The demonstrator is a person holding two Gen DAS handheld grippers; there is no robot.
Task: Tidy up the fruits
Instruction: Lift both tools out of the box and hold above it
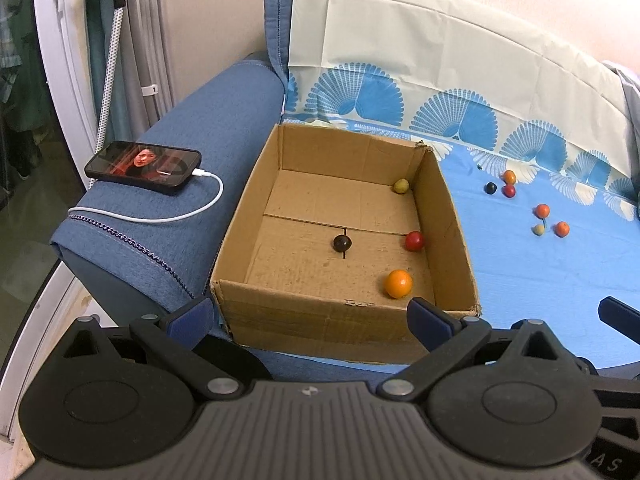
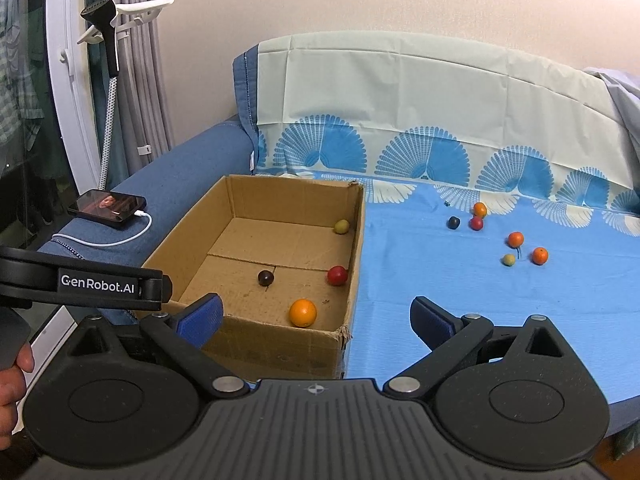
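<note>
An open cardboard box sits on a blue cloth. Inside lie an orange, a red fruit, a dark fruit and a yellow-green fruit. Several small fruits lie loose on the cloth to the right of the box. My left gripper is open and empty in front of the box's near wall. My right gripper is open and empty at the box's near right corner.
A phone on a white charging cable rests on the blue sofa arm, left of the box. The patterned cloth covers the seat and backrest. A garment steamer and curtains stand at far left.
</note>
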